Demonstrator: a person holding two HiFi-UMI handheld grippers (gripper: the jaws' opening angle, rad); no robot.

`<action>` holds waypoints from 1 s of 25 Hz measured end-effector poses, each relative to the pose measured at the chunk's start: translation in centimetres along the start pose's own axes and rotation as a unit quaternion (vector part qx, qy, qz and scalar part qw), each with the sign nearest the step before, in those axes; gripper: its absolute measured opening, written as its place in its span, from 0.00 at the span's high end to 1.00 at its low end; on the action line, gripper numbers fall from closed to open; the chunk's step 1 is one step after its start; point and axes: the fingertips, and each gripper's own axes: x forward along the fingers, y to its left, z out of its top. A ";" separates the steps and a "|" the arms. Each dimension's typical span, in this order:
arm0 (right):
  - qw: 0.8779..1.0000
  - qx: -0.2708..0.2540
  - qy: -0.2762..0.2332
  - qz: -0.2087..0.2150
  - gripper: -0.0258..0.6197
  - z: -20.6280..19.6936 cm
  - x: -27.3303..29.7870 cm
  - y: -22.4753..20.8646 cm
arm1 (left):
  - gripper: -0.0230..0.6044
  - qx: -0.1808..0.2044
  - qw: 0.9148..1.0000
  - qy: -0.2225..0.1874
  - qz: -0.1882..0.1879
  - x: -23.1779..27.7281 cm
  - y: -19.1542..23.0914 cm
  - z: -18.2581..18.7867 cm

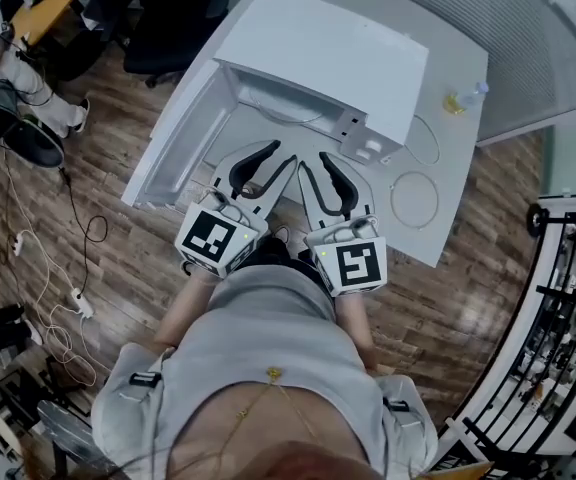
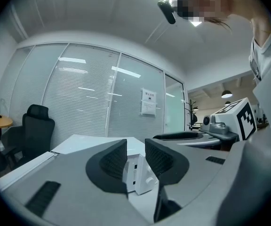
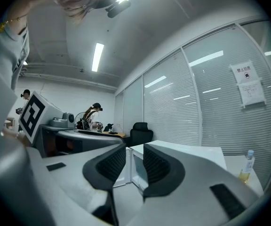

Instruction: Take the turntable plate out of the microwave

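**A:** How far along is this?

**B:** Early, I'd judge. Both tongs are empty. The left tongs and the right tongs each have their pads a little apart, with only air between them. They sit side by side, pointing roughly level at the open front.

**A:** So what's done?

**B:** The door already hangs open, off to the left of the left tongs. Just ahead of the tips is the mouth of the white microwave, which stands on the pale surface.

**A:** And the turntable plate?

**B:** It isn't out, and no view shows it plainly. A thin curved line in the cavity, beyond the tips, may be its rim, so I take it to be inside. Reaching in, gripping it and drawing it out all remain.

**A:** Any writing?

**B:** Black-and-white square markers sit on the cubes behind the tongs. Far beyond them, a paper notice hangs on the glass wall, its print too small to read. A small bottle stands past the right tongs, and I can't read its label.
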 end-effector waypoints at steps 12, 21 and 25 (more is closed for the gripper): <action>0.997 -0.005 0.000 -0.076 0.78 0.4 2.2 -3.7 | 0.77 -0.017 0.998 -0.015 -0.067 3.7 2.3 1.2; 0.993 -0.002 0.008 -0.118 0.78 0.8 4.8 -5.7 | 0.77 -0.020 0.993 -0.024 -0.114 6.8 4.4 2.5; 0.992 -0.004 0.008 -0.127 0.78 0.8 6.3 -6.2 | 0.77 -0.025 0.991 -0.024 -0.130 7.9 5.6 2.5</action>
